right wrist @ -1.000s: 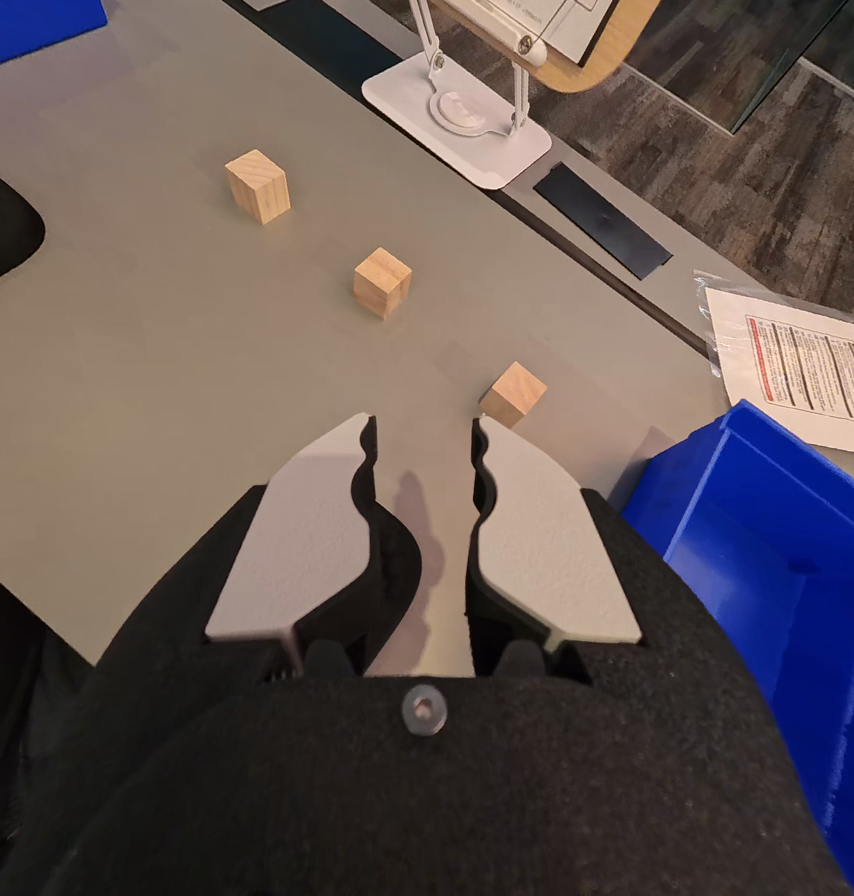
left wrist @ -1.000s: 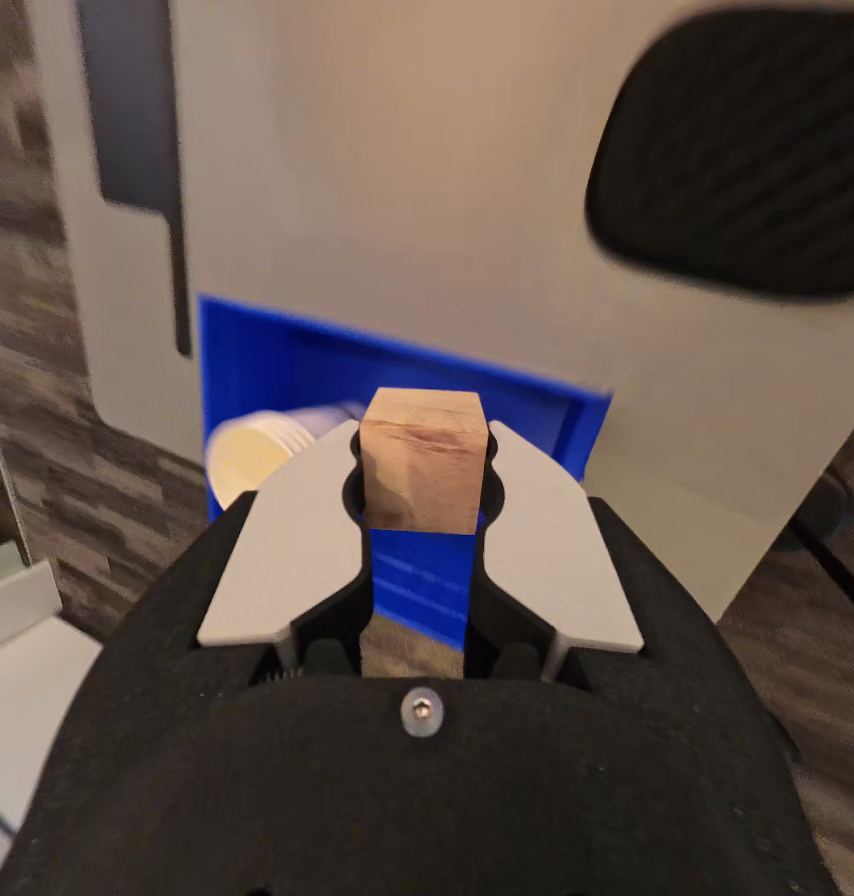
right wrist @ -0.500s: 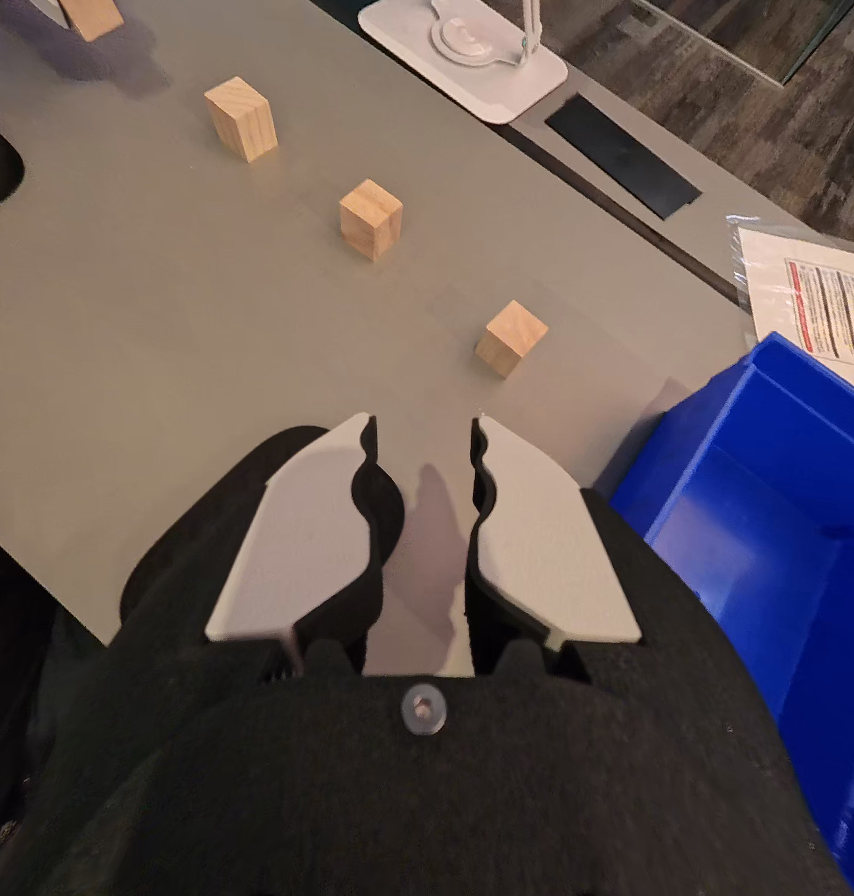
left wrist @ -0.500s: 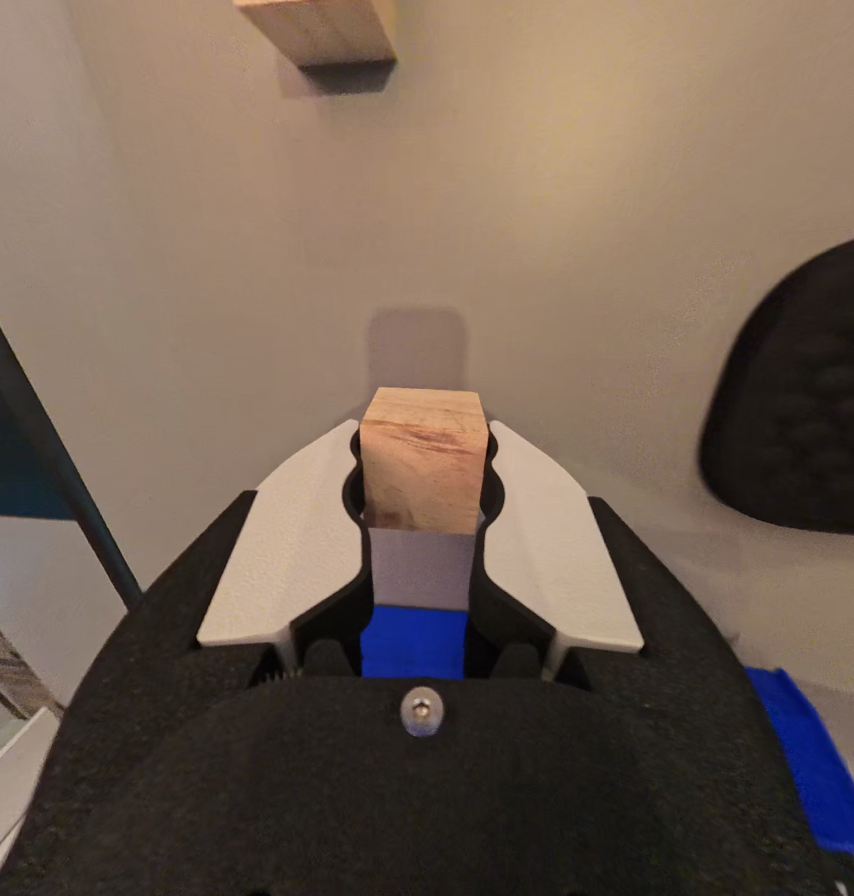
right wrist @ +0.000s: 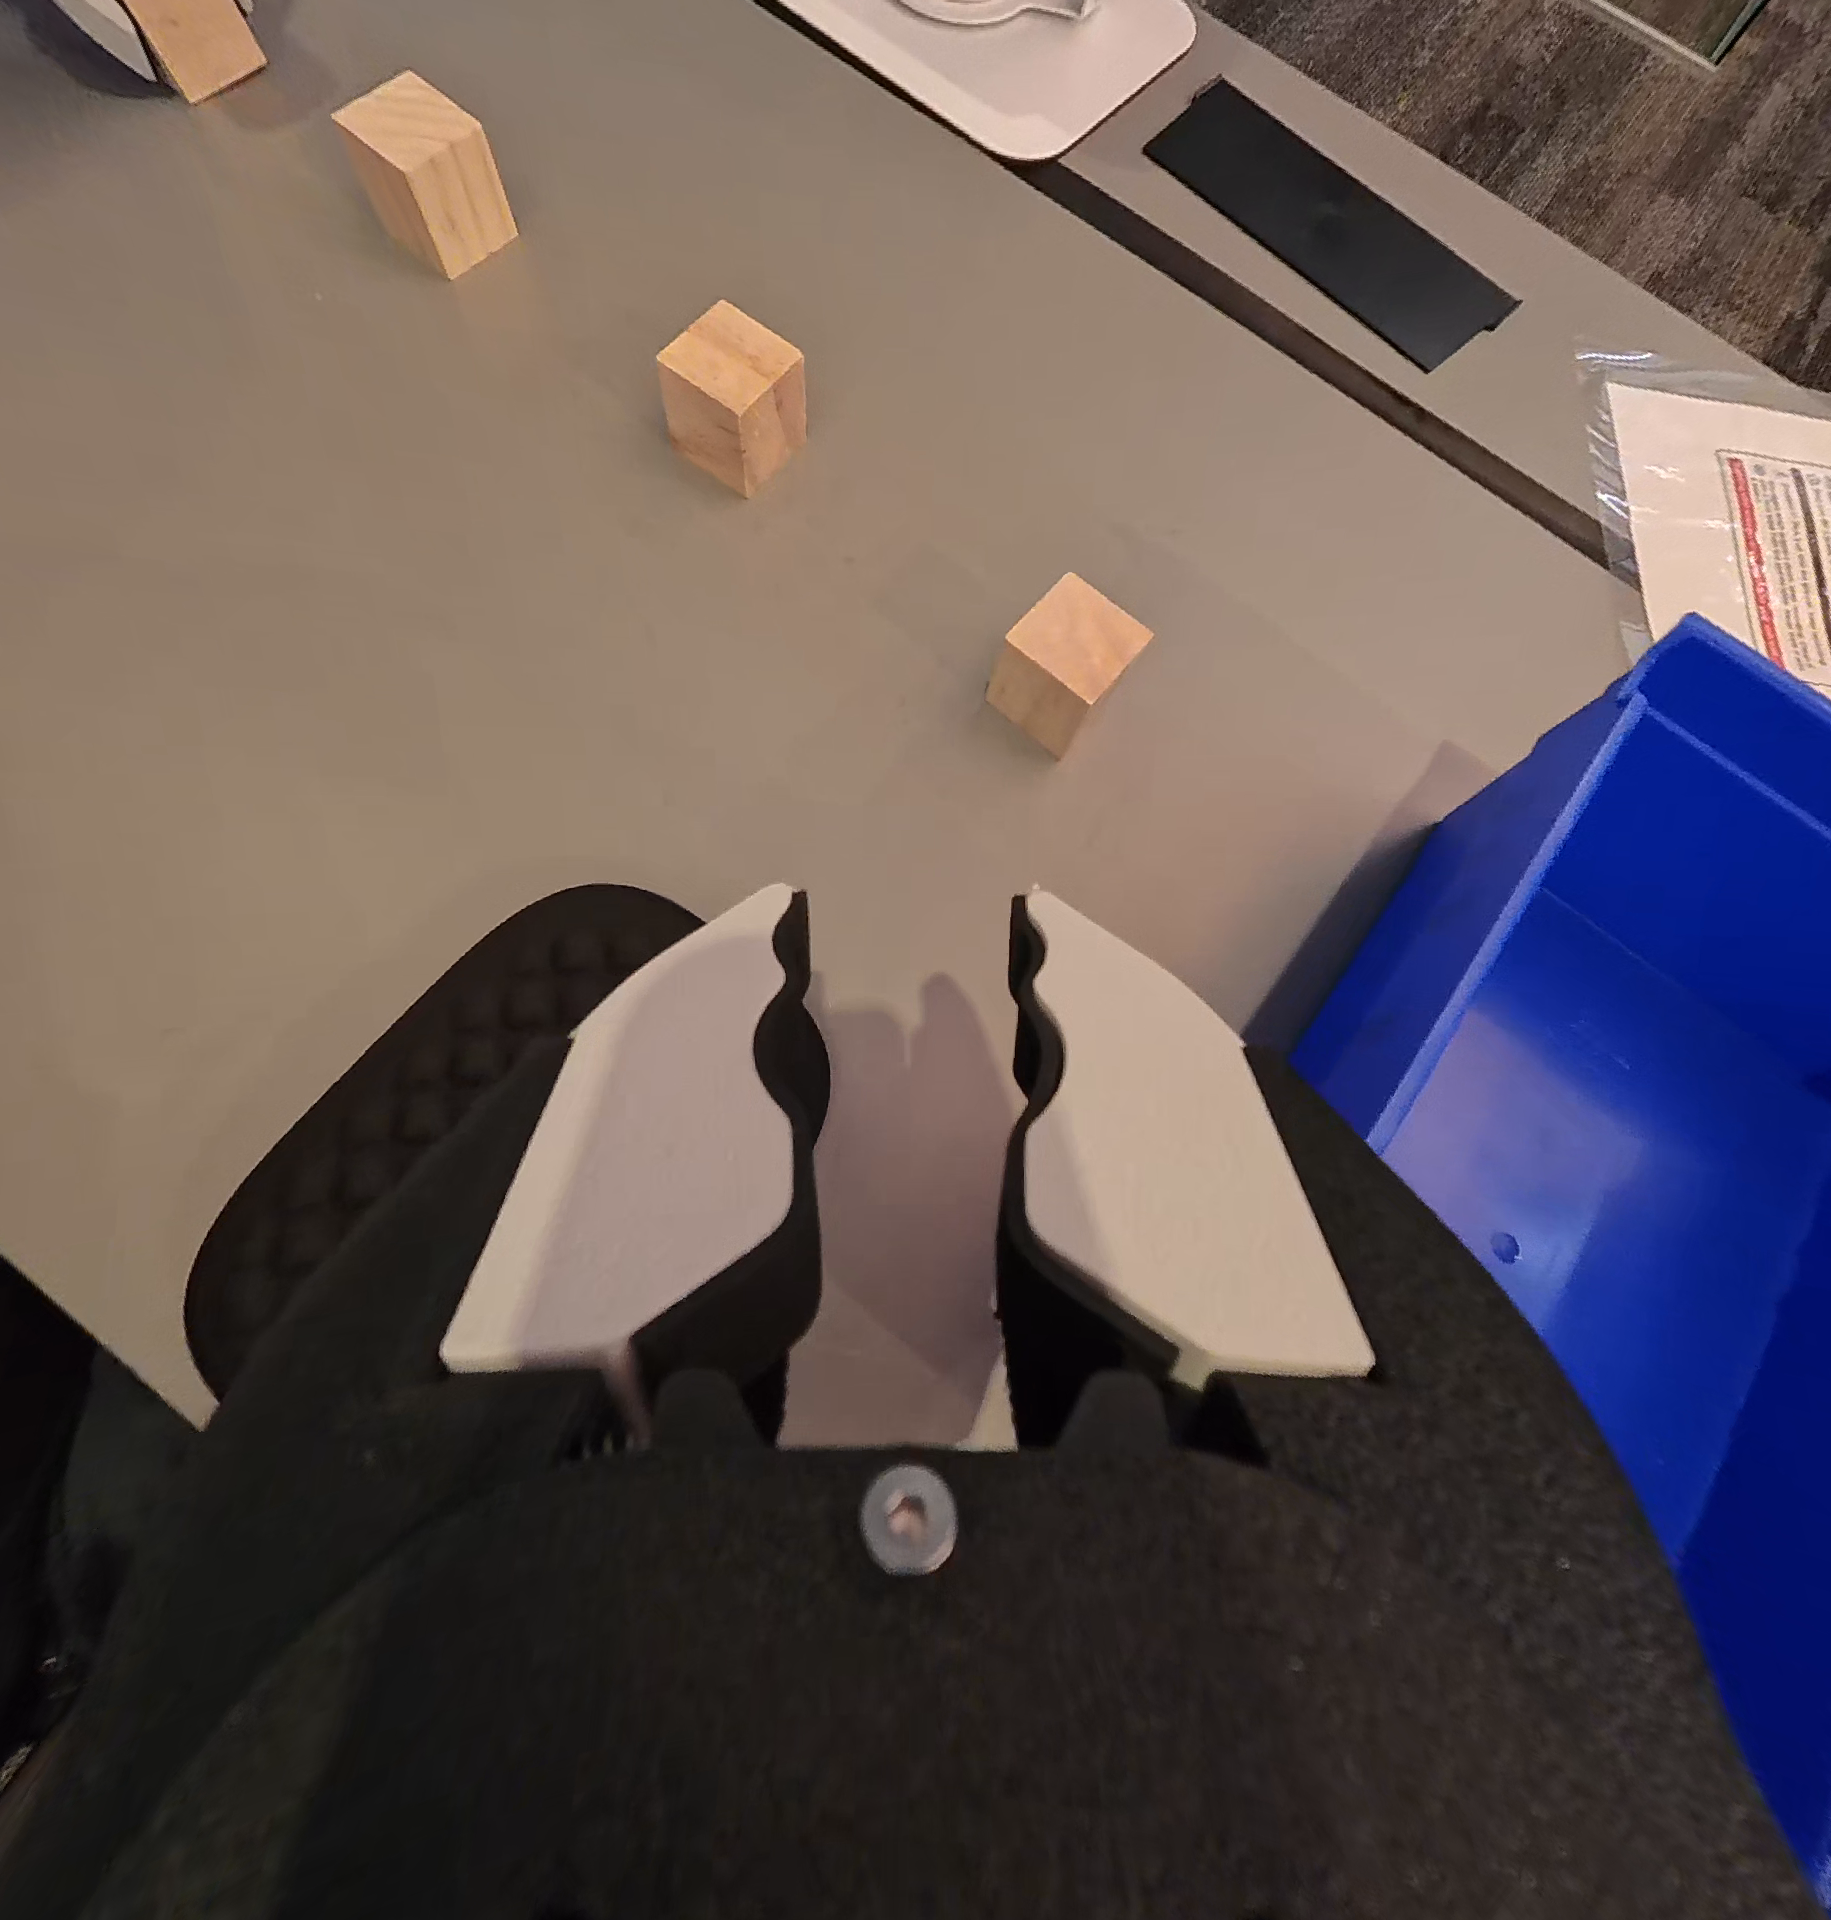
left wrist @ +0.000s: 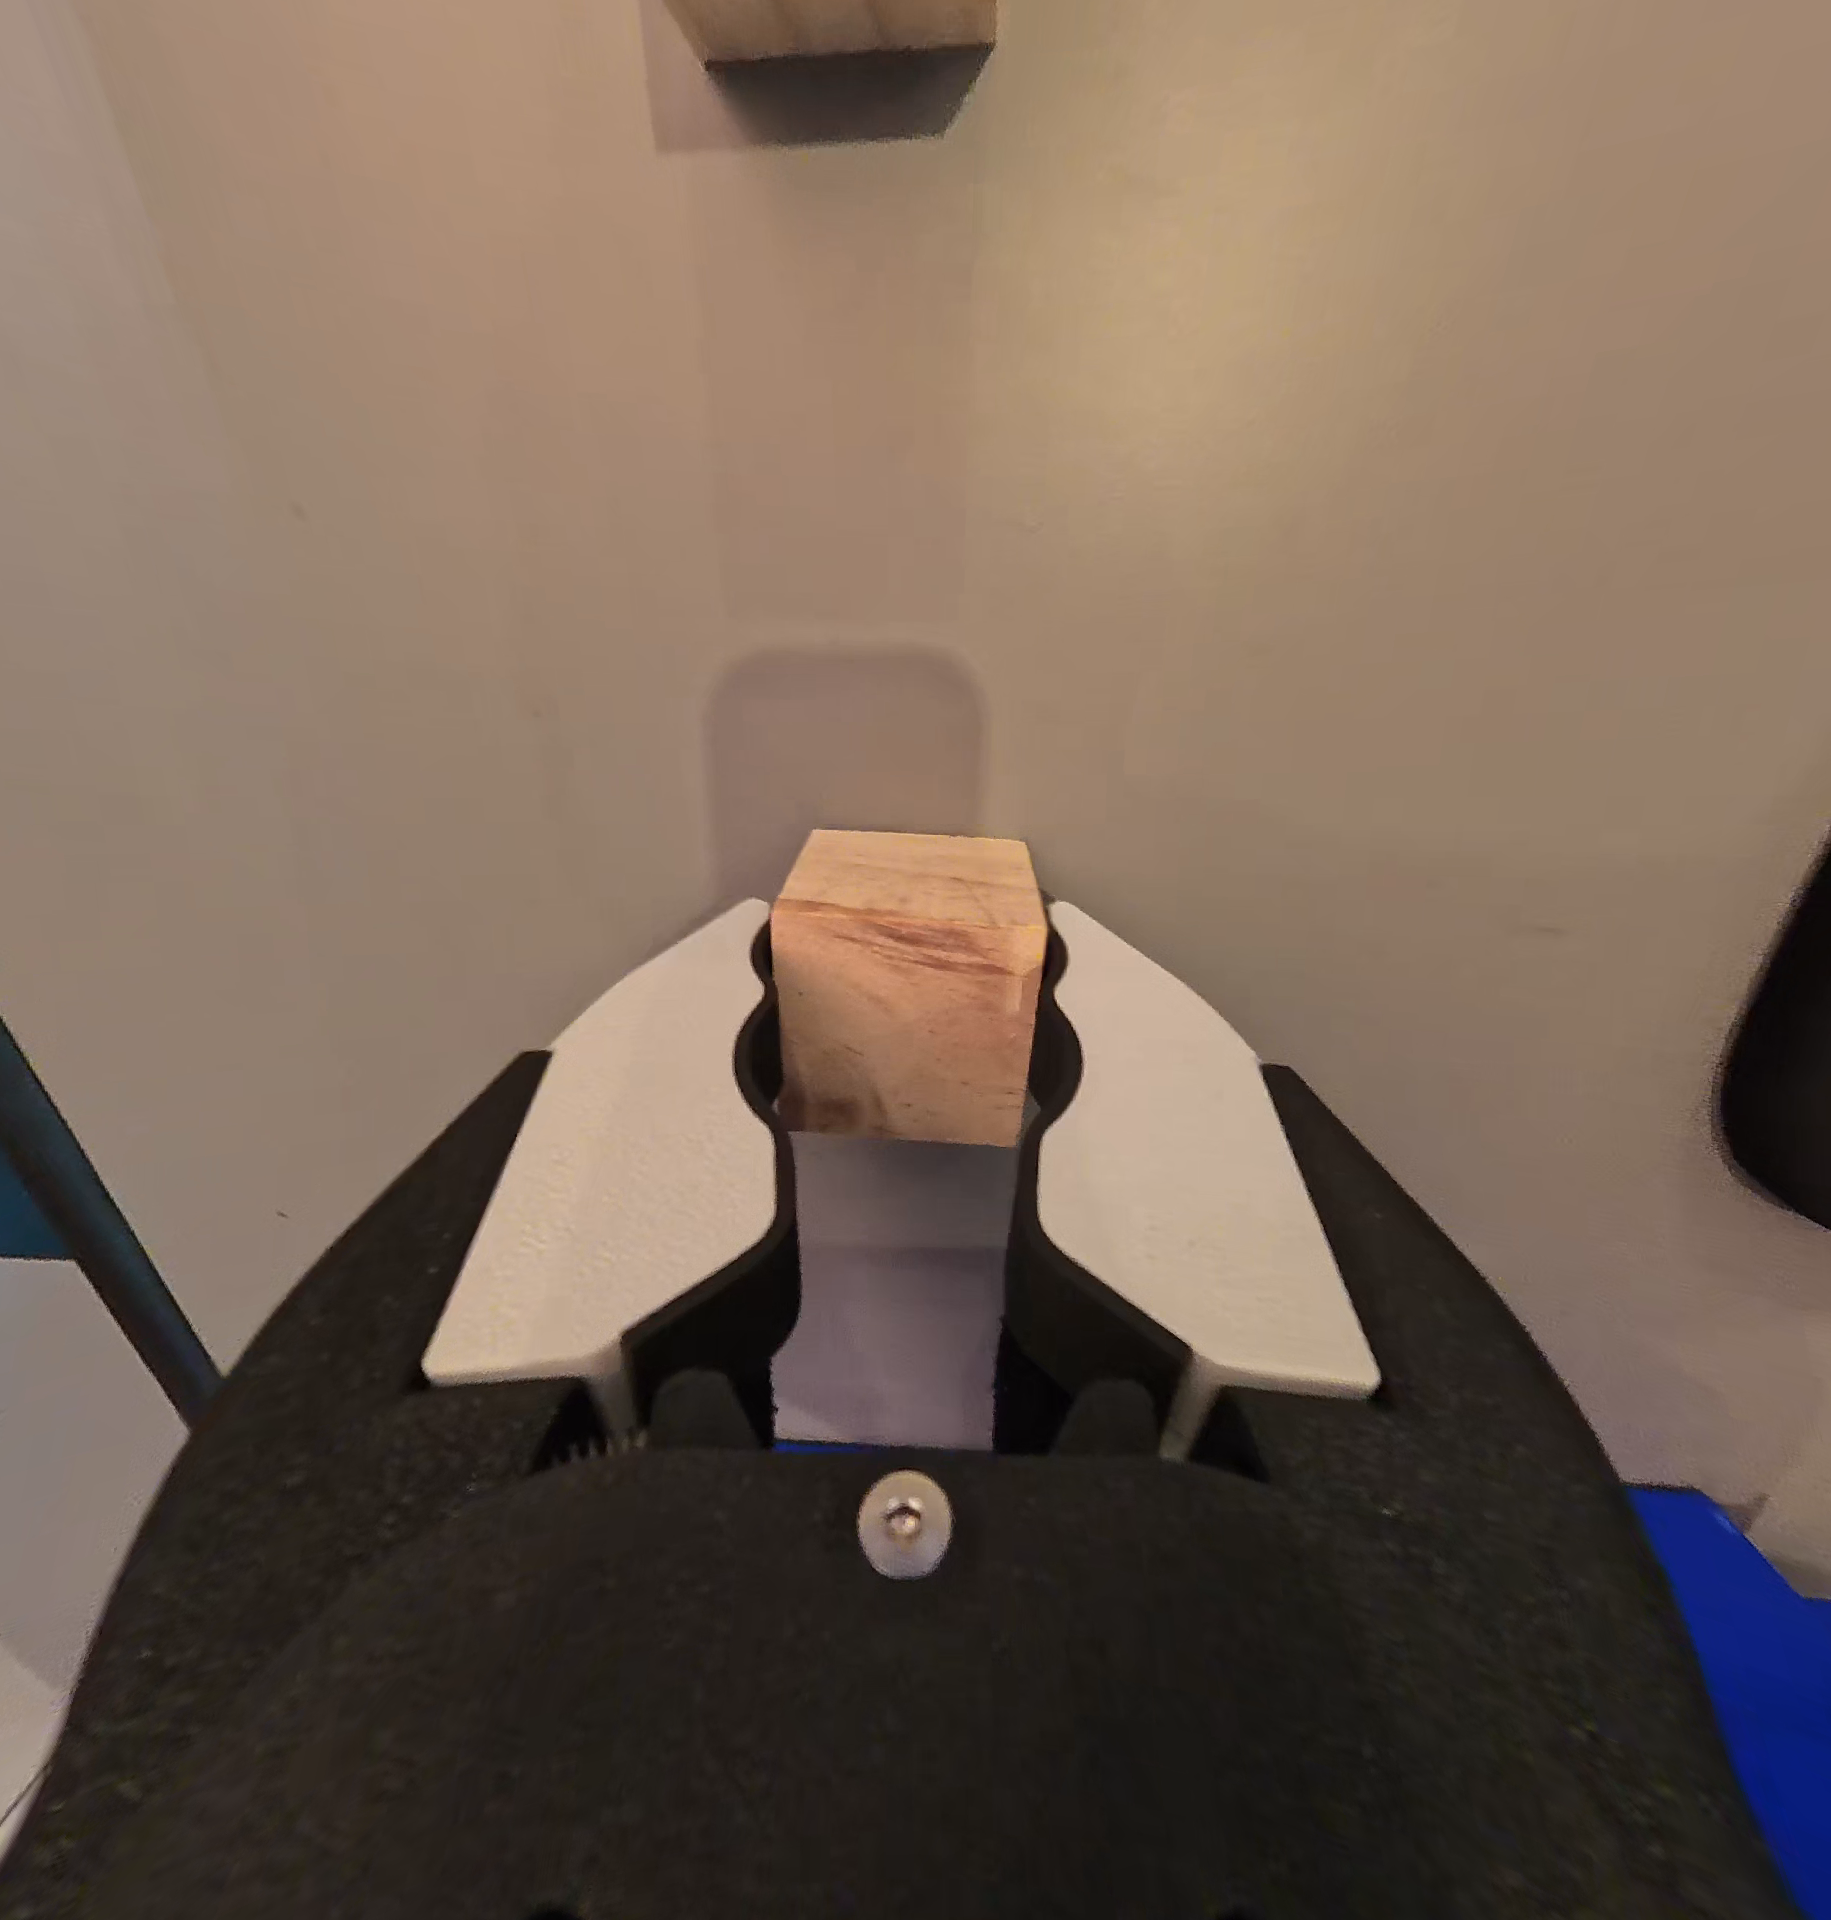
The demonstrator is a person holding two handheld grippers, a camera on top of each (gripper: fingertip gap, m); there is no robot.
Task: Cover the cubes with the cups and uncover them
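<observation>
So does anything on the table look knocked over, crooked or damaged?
Nothing stands out. Three small wooden cubes sit flat on the grey table; the left gripper holds a fourth squarely.

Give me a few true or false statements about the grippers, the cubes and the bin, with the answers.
1. The left gripper is shut on a cube. True.
2. The right gripper holds a cup. False: it is open and holds nothing.
3. Three cubes stand free on the table in the right wrist view. True: far, middle and near.
4. The near cube lies inside the blue bin. False: it stands on the table beside the bin.
5. Cups cover the cubes on the table. False: they are bare.
</observation>
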